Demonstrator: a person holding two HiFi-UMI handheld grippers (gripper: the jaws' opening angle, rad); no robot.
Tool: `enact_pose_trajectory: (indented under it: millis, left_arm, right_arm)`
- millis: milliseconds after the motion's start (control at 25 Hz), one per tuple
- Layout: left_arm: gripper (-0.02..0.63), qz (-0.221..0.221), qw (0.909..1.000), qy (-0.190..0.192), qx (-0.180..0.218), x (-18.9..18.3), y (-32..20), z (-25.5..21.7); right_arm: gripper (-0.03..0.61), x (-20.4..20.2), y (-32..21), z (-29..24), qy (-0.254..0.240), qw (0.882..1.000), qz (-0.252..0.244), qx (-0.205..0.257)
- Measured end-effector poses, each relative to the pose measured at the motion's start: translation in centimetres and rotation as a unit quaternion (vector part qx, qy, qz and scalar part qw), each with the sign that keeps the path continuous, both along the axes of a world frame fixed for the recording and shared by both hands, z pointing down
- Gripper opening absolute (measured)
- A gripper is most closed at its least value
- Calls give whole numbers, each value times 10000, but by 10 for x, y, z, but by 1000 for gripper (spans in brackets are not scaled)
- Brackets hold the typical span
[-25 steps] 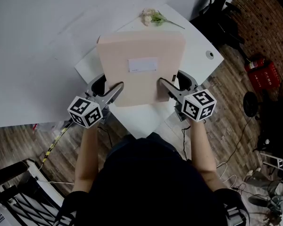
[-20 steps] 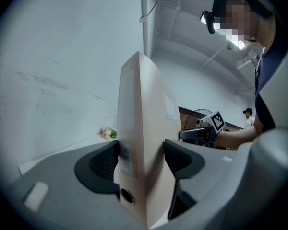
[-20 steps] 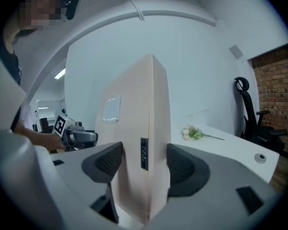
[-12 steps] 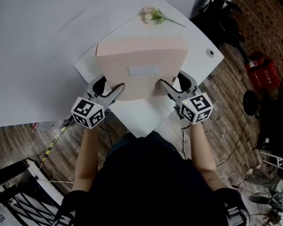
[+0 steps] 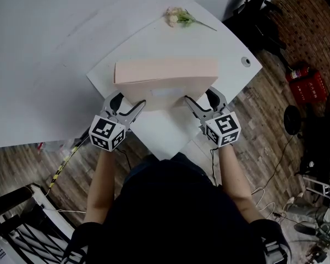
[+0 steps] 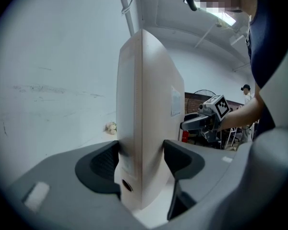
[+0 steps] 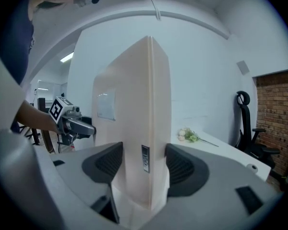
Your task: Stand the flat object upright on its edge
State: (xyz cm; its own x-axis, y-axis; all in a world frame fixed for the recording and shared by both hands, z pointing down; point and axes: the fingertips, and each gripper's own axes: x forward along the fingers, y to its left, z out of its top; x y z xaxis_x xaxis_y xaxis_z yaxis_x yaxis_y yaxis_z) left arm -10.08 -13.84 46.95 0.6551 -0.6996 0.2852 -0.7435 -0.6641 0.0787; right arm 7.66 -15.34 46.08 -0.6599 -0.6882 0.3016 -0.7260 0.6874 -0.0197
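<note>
Two grippers are working one pale pink flat box [image 5: 165, 78], and little is crowding it. A flower sprig [image 5: 179, 18] is lying well beyond the box on the white table [image 5: 154, 40]. A cable hole [image 5: 246, 61] is sitting off to the box's right, and a red crate [image 5: 306, 86] is standing on the floor farther right of the box. Both forearms are reaching forward toward the box, marker cubes trailing on the person's side. The left gripper [image 5: 129, 102] is pinching the box's lower left end, pads pressing both broad faces. The right gripper [image 5: 201, 99] is doing the same at the right end. The box is standing on its long edge on the table, almost upright, long axis running left to right, labelled face turning toward the person.
</note>
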Motion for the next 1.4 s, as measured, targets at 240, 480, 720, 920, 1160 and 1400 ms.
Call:
enact_pose_trajectory:
  millis: [240,480,720,920,1160,1400]
  left_arm:
    - [302,-55,9998,-178,-89,0,2,15]
    - [302,-90,9993,-330,-124,-1,0,25]
    - [302,-96,9988,-458,-168,-1,1,34]
    - [302,-105,9987,-456,-210,-1,0,39]
    - [302,-130,9989,-397,-217,-2,0,41]
    - [302,-111,9993,-319,-177,-2,0,42]
  right_arm:
    - [290,-1,3,13,172,9998,91,-46]
    - [287,-2,0,24,323,9994,150,-54]
    - [285,-2,2,33,436,9988,198,-104]
    - [282,-2,1,38,432,9987,240,-154]
    - [282,-3,2,42,395,9987,264,-209]
    - [282,-3,2,43,324,9989,240,-255]
